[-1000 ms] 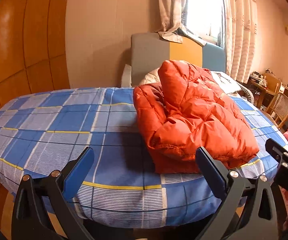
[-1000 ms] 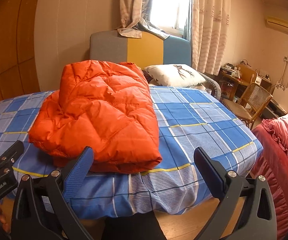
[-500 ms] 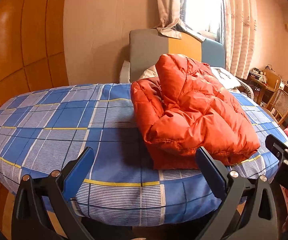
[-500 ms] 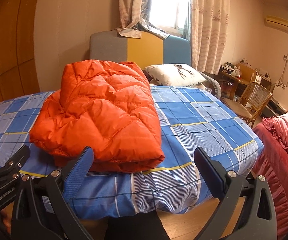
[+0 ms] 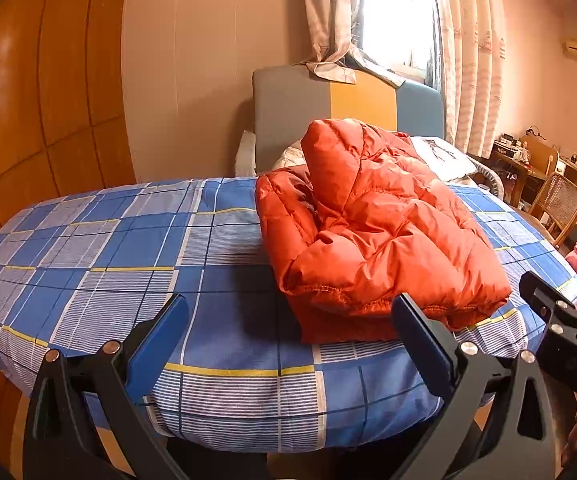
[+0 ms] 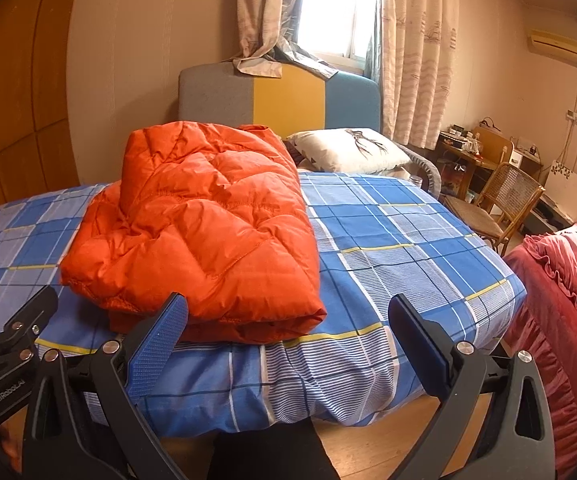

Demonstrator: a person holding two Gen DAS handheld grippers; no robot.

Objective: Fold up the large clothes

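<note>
Hovering off the near edge of the bed, the left hand-held gripper has its jaws spread wide and holds nothing. The right hand-held gripper is likewise spread wide and empty, positioned just beside the left unit, whose black frame enters the lower left of the right wrist view.

Beyond the fingertips, the orange down jacket lies folded in a thick bundle on the blue plaid bedsheet, near the foot edge of the bed. Neither hand-held gripper touches the jacket. A hem with visible stitching faces the left unit; a smooth folded edge faces the right unit.

Past the jacket, a white pillow rests against the headboard, which has grey, yellow and blue panels. Behind the headboard, patterned curtains frame a bright window. A wicker chair stands to the right of the bed.
</note>
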